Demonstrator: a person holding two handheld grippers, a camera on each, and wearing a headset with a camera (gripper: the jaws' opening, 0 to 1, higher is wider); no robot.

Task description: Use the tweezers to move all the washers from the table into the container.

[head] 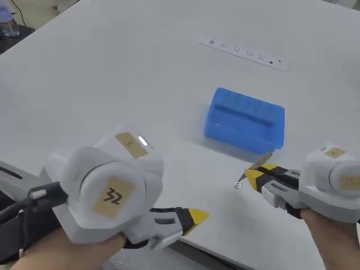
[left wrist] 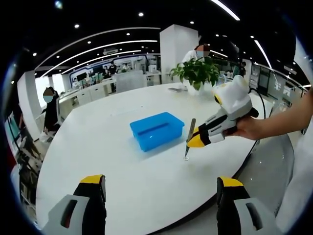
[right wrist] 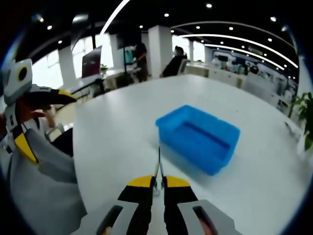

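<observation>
Open-plan office: big white table (left wrist: pixel 122 161), curved ceiling light strips (left wrist: pixel 98 35), potted plant (left wrist: pixel 198 73), desks (left wrist: pixel 90 95) beyond

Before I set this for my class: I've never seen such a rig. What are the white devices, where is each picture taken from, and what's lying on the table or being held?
No robot here: a person holds a two-jaw gripper in each hand. The head view comes from a headset camera looking down at the white table. The other two pictures come from fisheye cameras riding on the grippers. The left gripper is open and holds nothing. The right gripper is shut on tweezers, whose tip is down by a small washer on the table. Beyond it sits a blue container, and farther off a power strip.
</observation>
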